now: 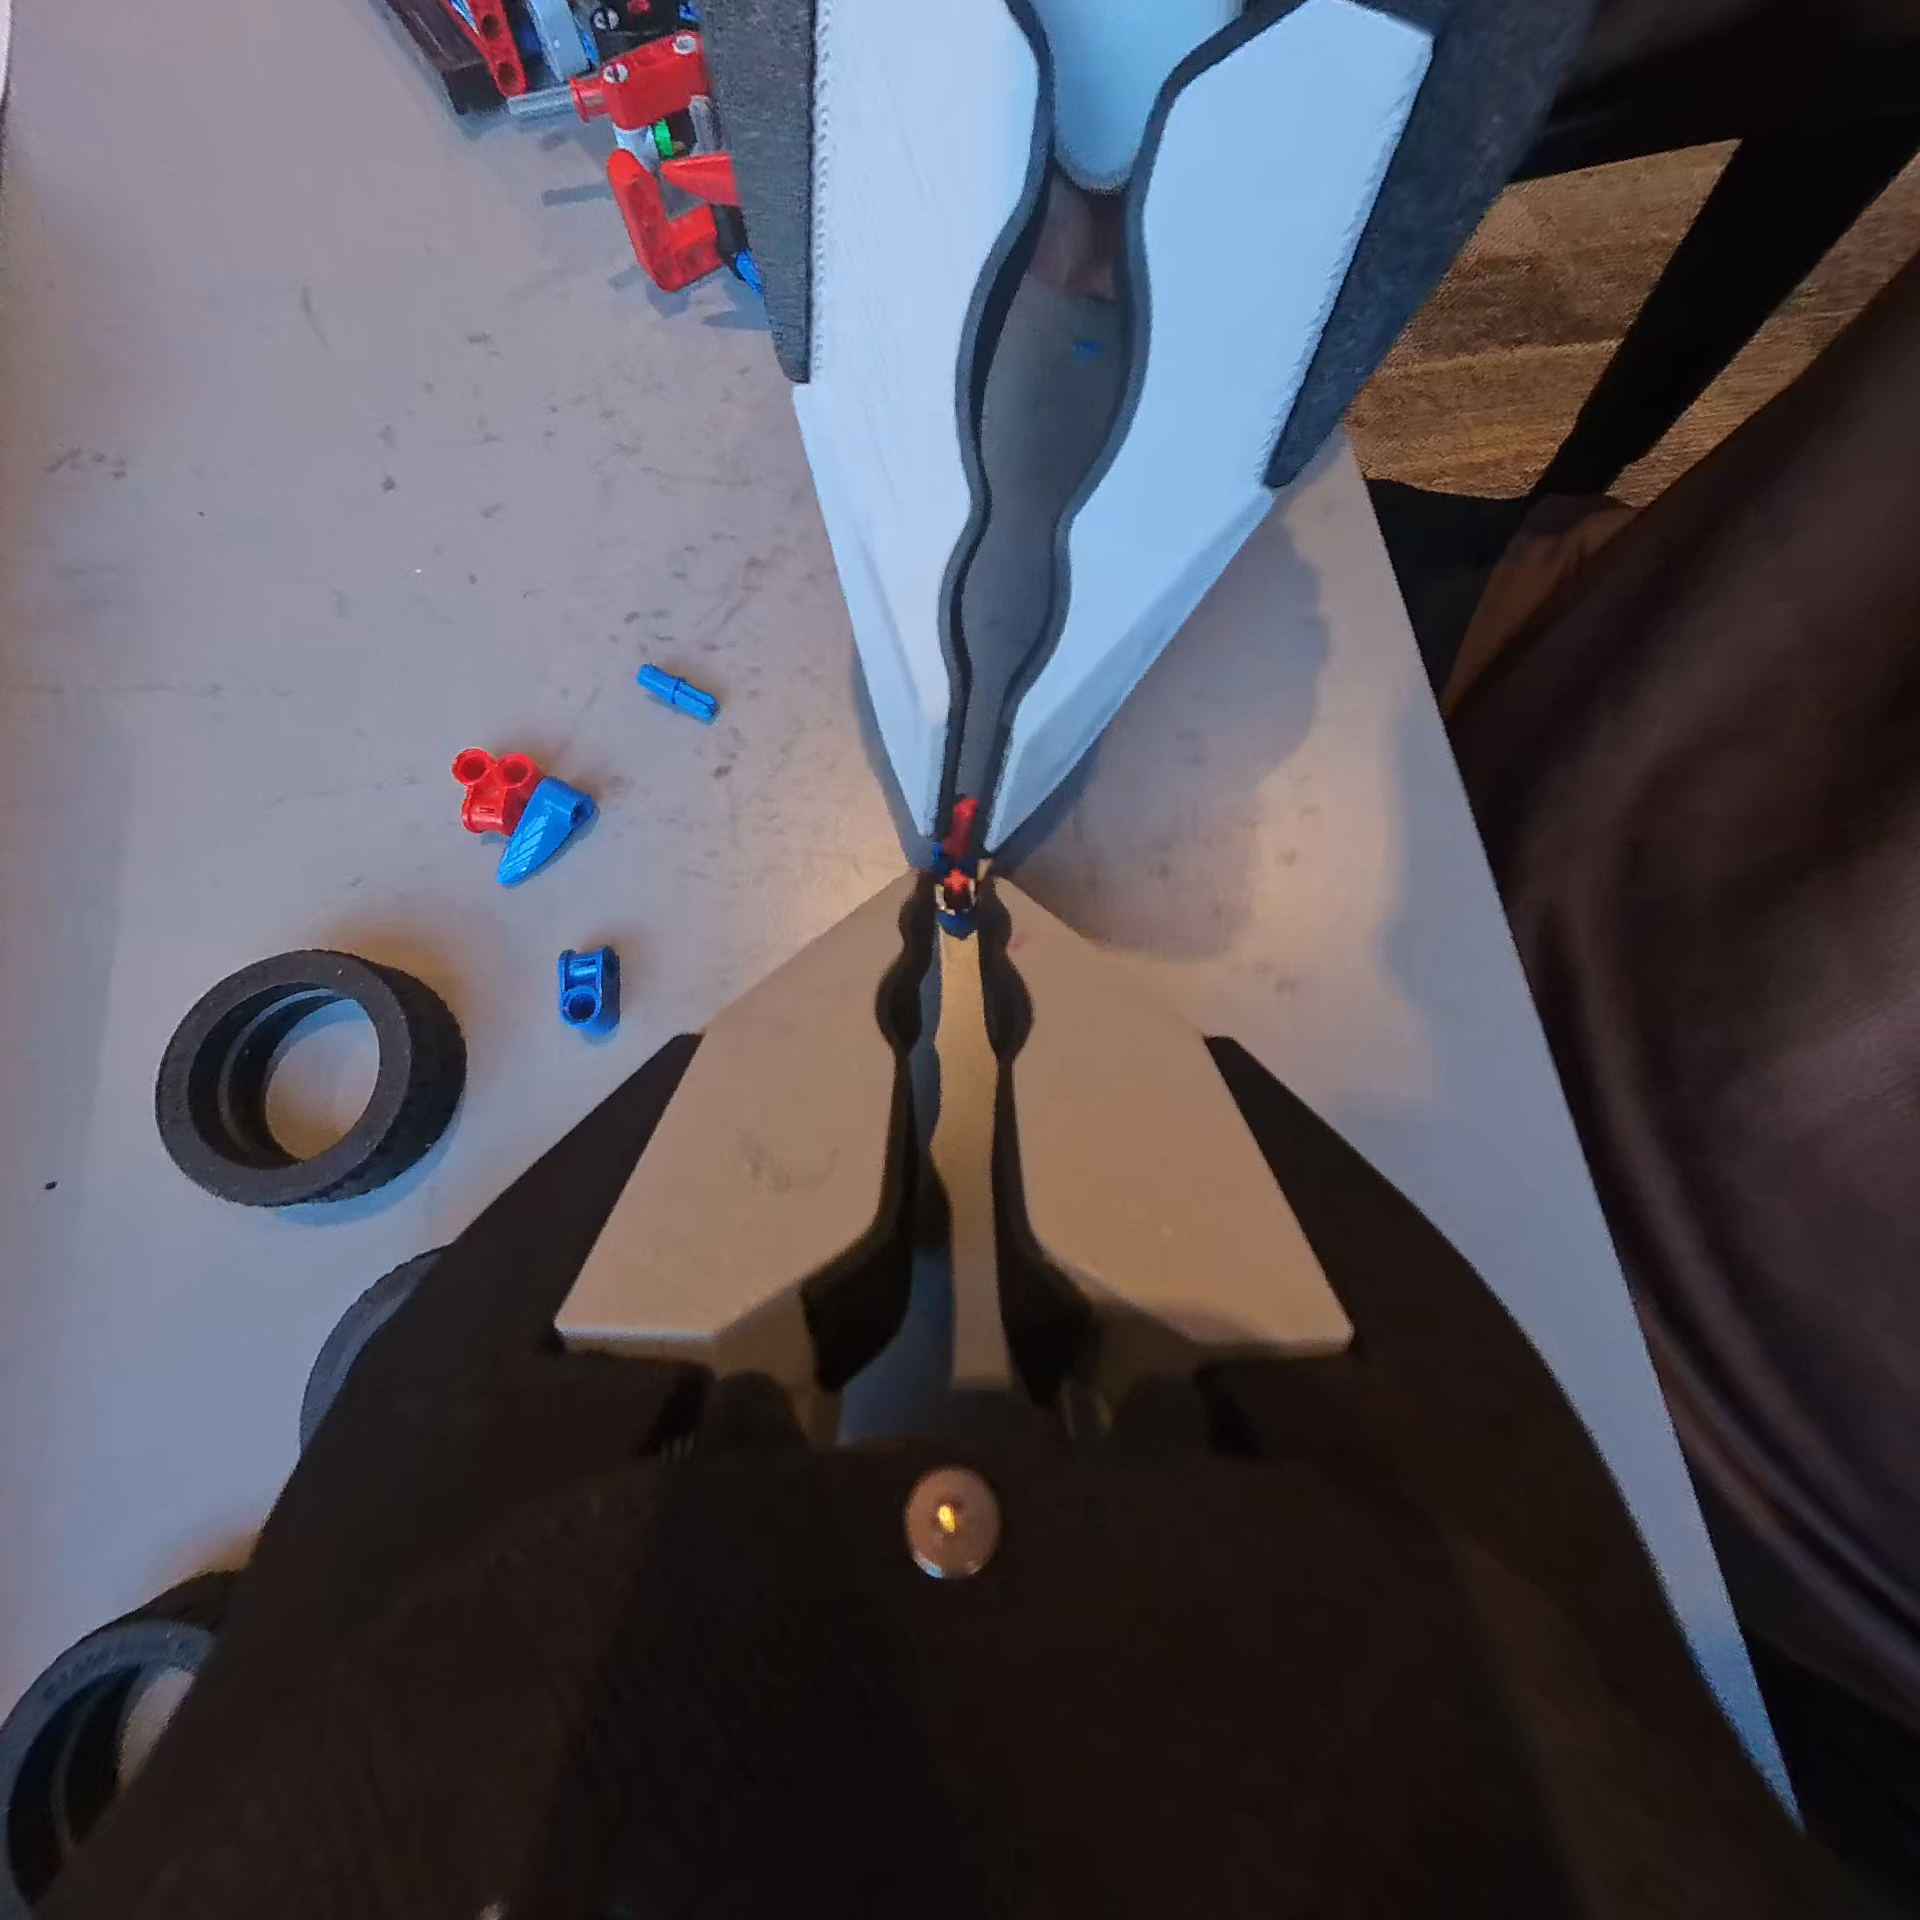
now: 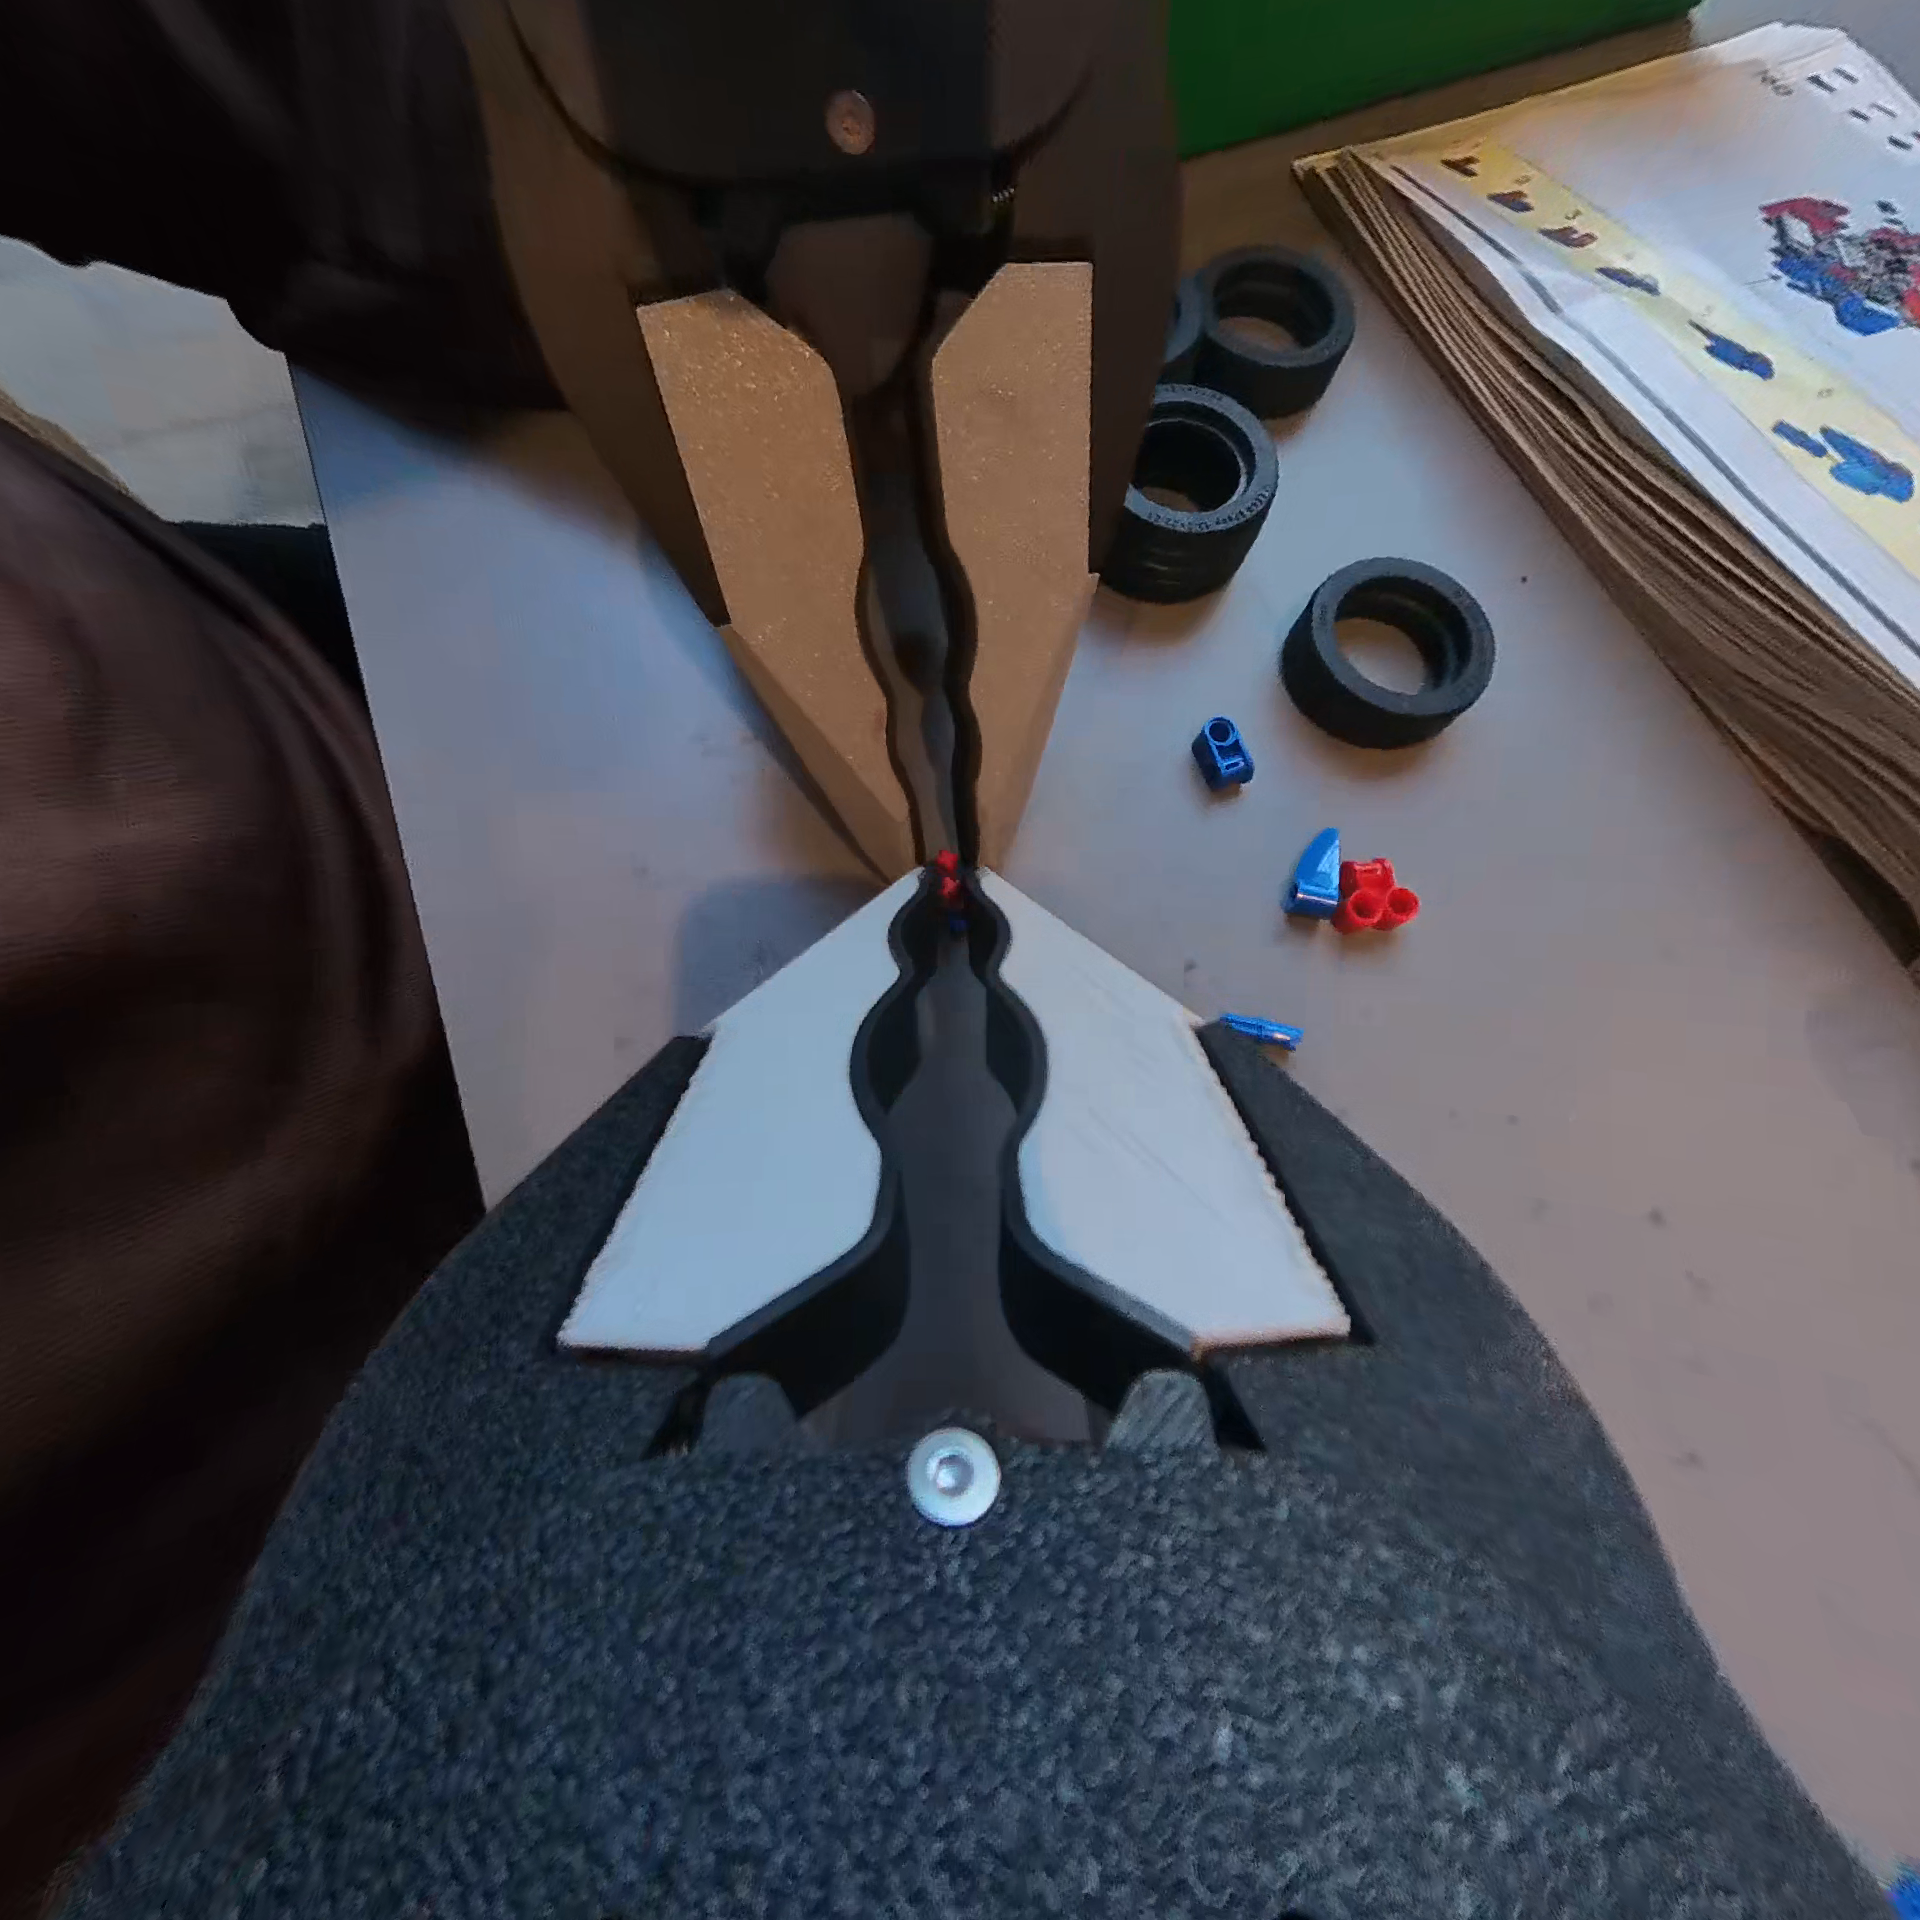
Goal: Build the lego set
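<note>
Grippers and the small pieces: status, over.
Left gripper and right gripper tip to tip above the table, each shut on a tiny part: blue piece left, red piece right. Mating in progress. Loose tyre and blue pin well aside.

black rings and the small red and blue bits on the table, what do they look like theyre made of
Black rings: likely rubber tyres; matte, grainy, no shine, ribbed inside.
Red piece and blue wedge piece: hard moulded plastic by the look; glossy, saturated colour, crisp round holes.
Blue pin: same glossy plastic look, though too small to be sure.
</note>
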`<state>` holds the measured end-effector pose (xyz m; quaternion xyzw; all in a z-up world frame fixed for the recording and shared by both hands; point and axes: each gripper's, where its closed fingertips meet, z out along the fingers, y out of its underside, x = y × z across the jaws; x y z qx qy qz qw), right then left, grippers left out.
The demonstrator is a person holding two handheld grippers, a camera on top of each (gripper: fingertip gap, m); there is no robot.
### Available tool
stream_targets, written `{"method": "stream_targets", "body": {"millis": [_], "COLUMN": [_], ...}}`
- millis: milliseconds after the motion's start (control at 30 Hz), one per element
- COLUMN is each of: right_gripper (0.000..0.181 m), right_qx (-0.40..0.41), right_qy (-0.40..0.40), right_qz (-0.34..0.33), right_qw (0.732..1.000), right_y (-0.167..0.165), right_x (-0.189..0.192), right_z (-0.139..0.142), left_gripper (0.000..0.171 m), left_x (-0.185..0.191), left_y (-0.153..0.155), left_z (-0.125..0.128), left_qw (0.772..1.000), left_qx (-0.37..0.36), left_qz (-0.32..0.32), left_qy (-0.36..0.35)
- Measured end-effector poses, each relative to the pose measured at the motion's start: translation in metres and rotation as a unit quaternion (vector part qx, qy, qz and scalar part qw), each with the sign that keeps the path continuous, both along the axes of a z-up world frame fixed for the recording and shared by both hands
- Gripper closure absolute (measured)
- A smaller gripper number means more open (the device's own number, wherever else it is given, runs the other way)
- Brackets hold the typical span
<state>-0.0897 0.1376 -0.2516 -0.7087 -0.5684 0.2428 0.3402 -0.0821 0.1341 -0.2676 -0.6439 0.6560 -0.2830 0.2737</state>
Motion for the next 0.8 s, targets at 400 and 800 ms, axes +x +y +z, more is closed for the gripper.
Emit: {"method": "stream_targets", "body": {"millis": [400,800], "right_gripper": [0.177,0.177], "right_qx": [0.000,0.000], "right_qy": [-0.010,-0.048], "right_qz": [0.035,0.069], "right_qw": [0.999,0.996], "right_y": [0.0010,0.0004], "right_x": [0.0020,0.0010], "right_z": [-0.0030,-0.0051], "left_gripper": [0.167,0.167], "left_x": [0.0000,-0.0002], "left_y": [0.0001,0.0007], "left_z": [0.0000,0.0000], "left_qw": [1.000,1.000], "left_qx": [-0.003,-0.010], "left_qz": [0.000,0.002], "left_qy": [0.000,0.000]}}
